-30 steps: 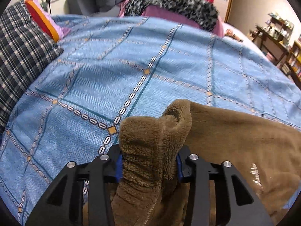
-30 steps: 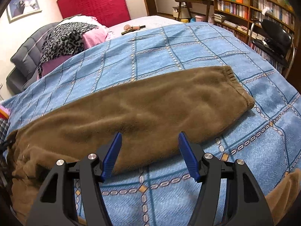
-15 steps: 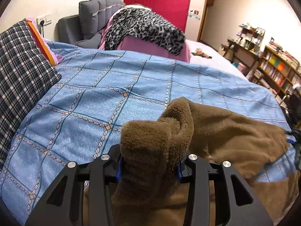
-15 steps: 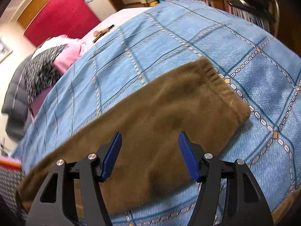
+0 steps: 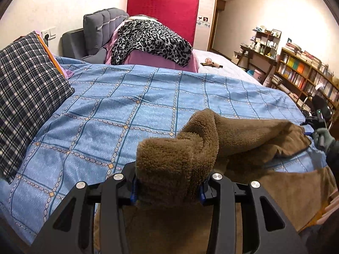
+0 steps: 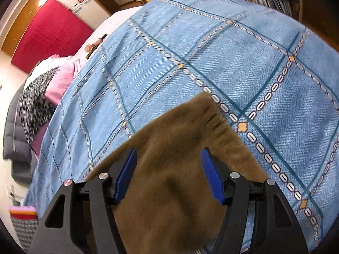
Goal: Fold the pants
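Our left claw (image 5: 167, 190) is clamped on a thick bunch of the brown fleece pants (image 5: 243, 135), and over the last second we have carried that bunch up and across the bed (image 5: 127, 97). A second ago the left wrist view was filled almost wholly by the blue patterned quilt; now the red headboard (image 5: 163, 12), the leopard-print throw (image 5: 148, 38) and the bookshelves (image 5: 300, 74) all show above it, so the claw has risen and tipped less steeply downward. The fleece trails from the grip to the right, draped over itself towards the far end of the garment.

Our right claw (image 6: 168, 175) has its pads apart with nothing pressed between them. A second ago it looked along the whole leg lying flat on the quilt. Now it has swung towards the leg's end, and the cuff (image 6: 211, 114) sits just ahead of the fingertips (image 6: 127, 169), with fleece filling the gap beneath. The view is motion-blurred, so we cannot tell whether the pads already touch the fabric.

We read this as one end already lifted for the fold while the right claw lines up on the cuff; that end is not yet gripped, and the pants still lie lengthwise on the bed.
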`<state>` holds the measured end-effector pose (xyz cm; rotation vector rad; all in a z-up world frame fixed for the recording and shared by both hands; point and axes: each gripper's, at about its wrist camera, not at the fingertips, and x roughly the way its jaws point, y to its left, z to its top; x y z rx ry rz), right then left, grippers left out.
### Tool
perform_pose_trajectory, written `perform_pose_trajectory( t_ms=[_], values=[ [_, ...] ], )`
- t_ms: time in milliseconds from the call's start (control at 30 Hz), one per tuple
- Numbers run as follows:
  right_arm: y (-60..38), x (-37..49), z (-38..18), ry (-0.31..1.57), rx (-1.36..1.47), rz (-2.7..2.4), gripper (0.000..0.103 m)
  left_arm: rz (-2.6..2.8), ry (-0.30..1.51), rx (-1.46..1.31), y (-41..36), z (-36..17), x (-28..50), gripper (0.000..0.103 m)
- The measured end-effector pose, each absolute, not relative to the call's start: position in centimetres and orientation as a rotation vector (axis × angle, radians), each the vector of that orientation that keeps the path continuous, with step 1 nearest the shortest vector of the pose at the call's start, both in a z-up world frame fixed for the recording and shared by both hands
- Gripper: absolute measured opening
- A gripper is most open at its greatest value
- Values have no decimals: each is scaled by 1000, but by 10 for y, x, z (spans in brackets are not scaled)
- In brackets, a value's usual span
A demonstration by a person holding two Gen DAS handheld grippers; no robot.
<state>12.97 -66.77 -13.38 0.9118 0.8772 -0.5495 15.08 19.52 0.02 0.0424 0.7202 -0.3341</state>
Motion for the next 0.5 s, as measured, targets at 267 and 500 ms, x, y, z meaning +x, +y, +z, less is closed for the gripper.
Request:
perform_pose_trajectory(
  t_ms=[267,500],
  values=[
    [-694,144,-140,903,992,-598,65,-333,725,11,211,-3,133,40],
    [-699,169,-143,975,958,-673,74,-319,736,0,220,-10,128,40]
  ],
)
